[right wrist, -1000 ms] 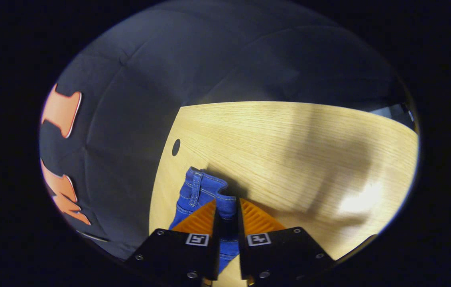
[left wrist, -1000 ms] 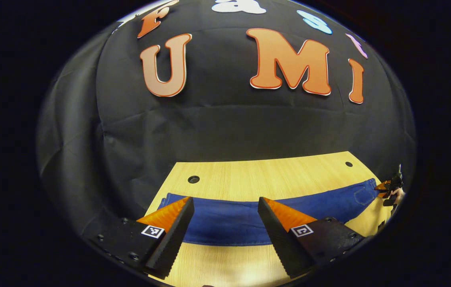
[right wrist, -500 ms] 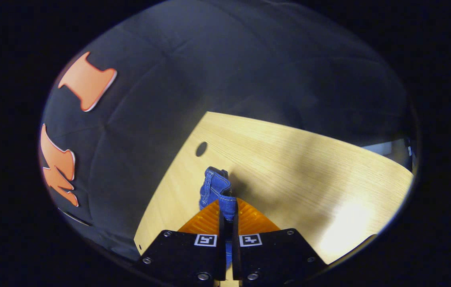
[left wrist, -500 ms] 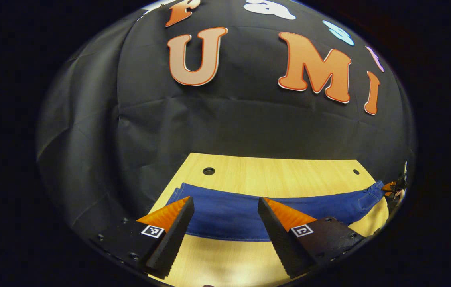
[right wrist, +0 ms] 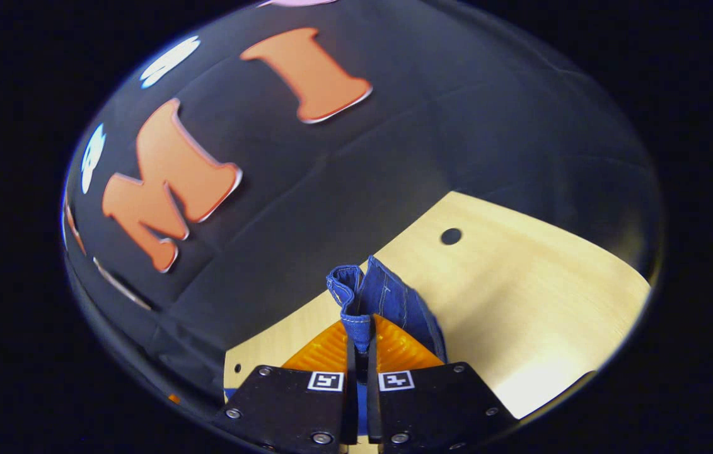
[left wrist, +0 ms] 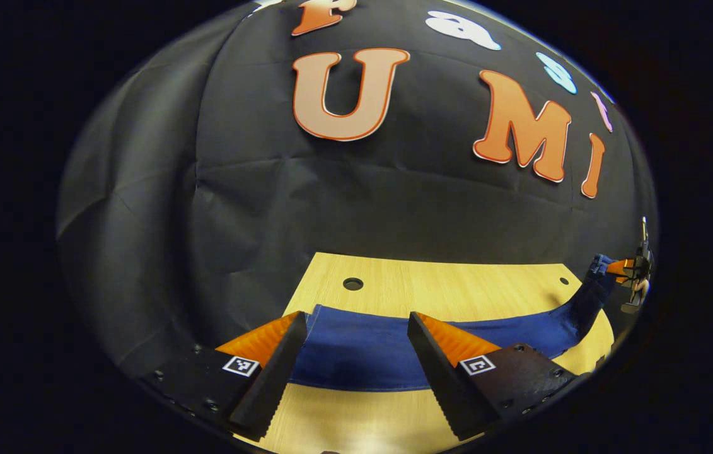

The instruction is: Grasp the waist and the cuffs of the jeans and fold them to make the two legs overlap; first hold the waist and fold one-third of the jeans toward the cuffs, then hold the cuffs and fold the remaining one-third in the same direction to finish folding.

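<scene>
Jeans (left wrist: 356,353) of deep blue denim lie across the pale wooden table (left wrist: 457,287) in front of your left gripper (left wrist: 356,372), stretched out in a long band from left to right. In the left gripper view, the near edge shows a fine stitched seam, and the cloth looks flat and smooth along the middle. Your left gripper hovers over that stretch with its fingers spread wide, gripping nothing; whether the tips touch the denim you cannot tell from here. Two round holes sit in the tabletop beyond the fabric, one toward the left (left wrist: 352,284) and a smaller one toward the right (left wrist: 563,280). At the far right of that view, the denim lifts off the table and climbs to your right gripper (left wrist: 622,268), small at the rim. In the right gripper view, your right gripper (right wrist: 361,337) is pinched tight on a bunched end of the jeans (right wrist: 381,302), both fingers pressing it, with pale stitching lines running down the raised folds.
</scene>
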Demonstrator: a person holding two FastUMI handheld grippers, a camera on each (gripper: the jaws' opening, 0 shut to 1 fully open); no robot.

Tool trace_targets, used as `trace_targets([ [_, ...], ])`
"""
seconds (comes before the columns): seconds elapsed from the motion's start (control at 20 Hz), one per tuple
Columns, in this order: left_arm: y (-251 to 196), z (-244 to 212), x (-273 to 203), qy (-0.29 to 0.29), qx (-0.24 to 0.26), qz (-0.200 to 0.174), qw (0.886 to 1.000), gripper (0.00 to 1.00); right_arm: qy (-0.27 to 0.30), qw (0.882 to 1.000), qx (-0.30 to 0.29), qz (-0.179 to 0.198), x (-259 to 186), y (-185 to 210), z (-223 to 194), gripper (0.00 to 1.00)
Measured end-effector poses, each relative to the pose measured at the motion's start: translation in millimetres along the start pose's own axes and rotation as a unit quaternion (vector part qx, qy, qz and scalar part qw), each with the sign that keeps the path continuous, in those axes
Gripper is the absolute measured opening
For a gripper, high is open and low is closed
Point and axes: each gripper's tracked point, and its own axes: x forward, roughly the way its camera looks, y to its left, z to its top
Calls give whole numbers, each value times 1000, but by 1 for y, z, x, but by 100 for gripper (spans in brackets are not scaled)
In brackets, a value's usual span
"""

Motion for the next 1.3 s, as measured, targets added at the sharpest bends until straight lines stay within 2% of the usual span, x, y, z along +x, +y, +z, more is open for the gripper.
trace_targets([
  [0.25, 37, -9, 13, 4, -8, -10, 1000, 99, 31, 997, -60, 44, 9, 106, -57, 6],
  [0.5, 61, -12, 21, 9, -11, -14, 1000, 99, 85, 989, -105, 59, 27, 152, -126, 6],
  [0.75, 83, -21, 25, 15, -14, -13, 1000, 99, 149, 976, -147, 57, 45, 158, -198, 6],
  [1.1, 101, -42, 28, 38, -35, -5, 999, 99, 213, 955, -200, 42, 56, 135, -280, 6],
  [1.2, 104, -47, 29, 43, -54, -4, 998, 99, 232, 951, -190, 80, 52, 149, -298, 6],
  [1.3, 107, -57, 33, 51, -80, -2, 995, 99, 246, 949, -165, 110, 44, 170, -311, 51],
])
